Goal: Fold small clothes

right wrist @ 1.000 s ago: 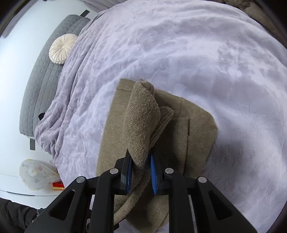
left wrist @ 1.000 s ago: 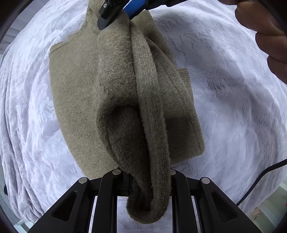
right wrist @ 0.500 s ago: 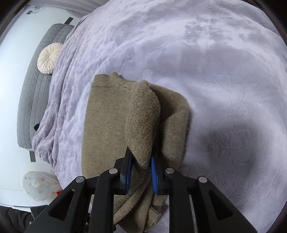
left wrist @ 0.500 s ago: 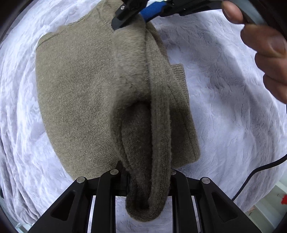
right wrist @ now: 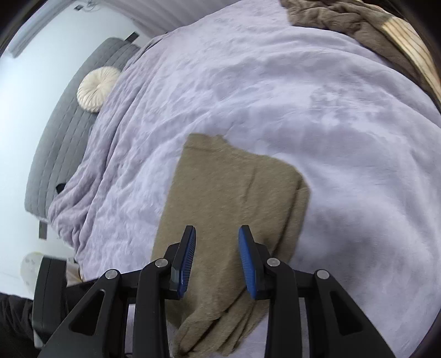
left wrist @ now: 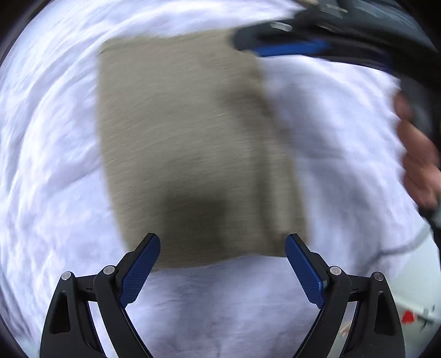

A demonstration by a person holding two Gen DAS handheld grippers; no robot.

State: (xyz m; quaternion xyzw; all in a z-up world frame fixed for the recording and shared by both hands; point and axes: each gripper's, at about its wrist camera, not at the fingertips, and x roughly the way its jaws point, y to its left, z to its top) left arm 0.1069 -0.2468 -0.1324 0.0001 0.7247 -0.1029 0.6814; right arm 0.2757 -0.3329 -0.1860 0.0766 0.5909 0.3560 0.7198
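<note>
An olive-brown knitted garment [left wrist: 190, 148] lies folded flat as a rough rectangle on the lilac blanket [left wrist: 330, 132]. My left gripper [left wrist: 223, 247] is open and empty just above its near edge; this view is motion-blurred. The right gripper [left wrist: 278, 46] shows at the garment's far corner. In the right wrist view the garment [right wrist: 234, 190] lies flat, with a loose bunched end at the bottom [right wrist: 209, 333]. My right gripper [right wrist: 217, 235] is open and empty above it.
The lilac blanket [right wrist: 303, 96] covers the bed. A round cream cushion [right wrist: 96, 88] leans on the grey headboard [right wrist: 63, 137]. A brown fuzzy cloth [right wrist: 339, 16] lies at the far right edge. A hand [left wrist: 419, 165] shows at right.
Both grippers let go of the folded-over part of the garment and opened. The garment now lies flat on the blanket. Both grippers have lifted away from it.
</note>
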